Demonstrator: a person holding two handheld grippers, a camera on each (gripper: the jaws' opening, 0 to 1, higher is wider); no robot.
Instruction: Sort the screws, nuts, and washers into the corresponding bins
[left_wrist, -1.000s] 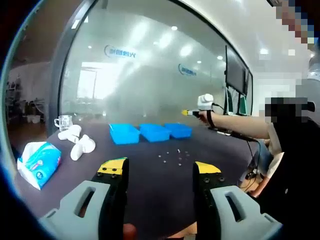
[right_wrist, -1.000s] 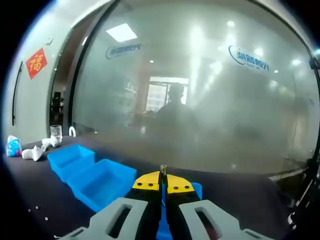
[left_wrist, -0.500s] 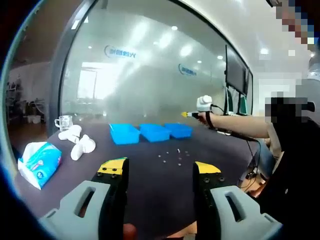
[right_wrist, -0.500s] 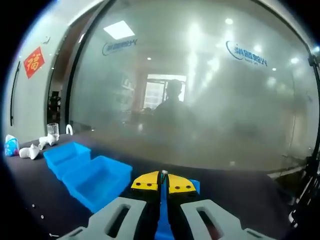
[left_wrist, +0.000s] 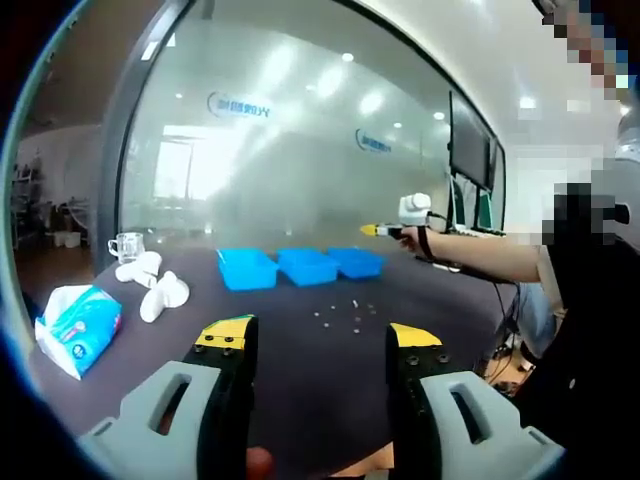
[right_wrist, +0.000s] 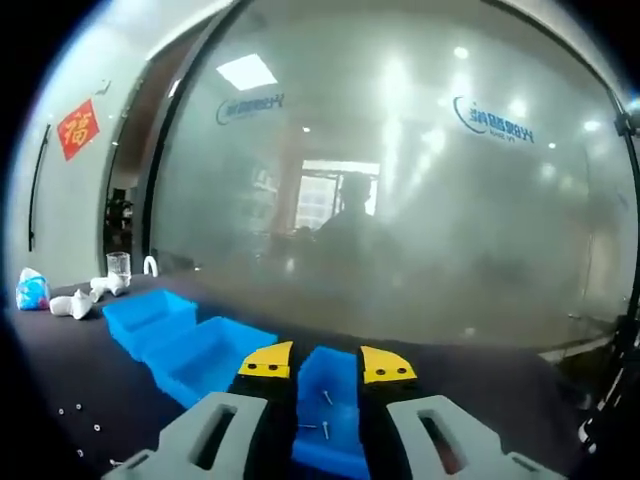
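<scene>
Low in the right gripper view, my right tongs (right_wrist: 327, 362) have just parted wide, dropping the screw into the nearest blue plastic bin (right_wrist: 326, 410). That piece is sorted; my left tongs (left_wrist: 318, 338) gape empty, loose metal hardware (left_wrist: 345, 315) mid-frame on the dark table (left_wrist: 150, 355).

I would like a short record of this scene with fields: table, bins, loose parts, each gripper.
table: dark table
bins: three blue bins in a row
bin contents: screws lie in the bin under the right gripper; the other two look empty
loose parts: small hardware pieces scattered on the table before the bins
left gripper: open, holds nothing, low over the table's near side
right gripper: open, above the end bin
other items: tissue pack, glass mug
</scene>
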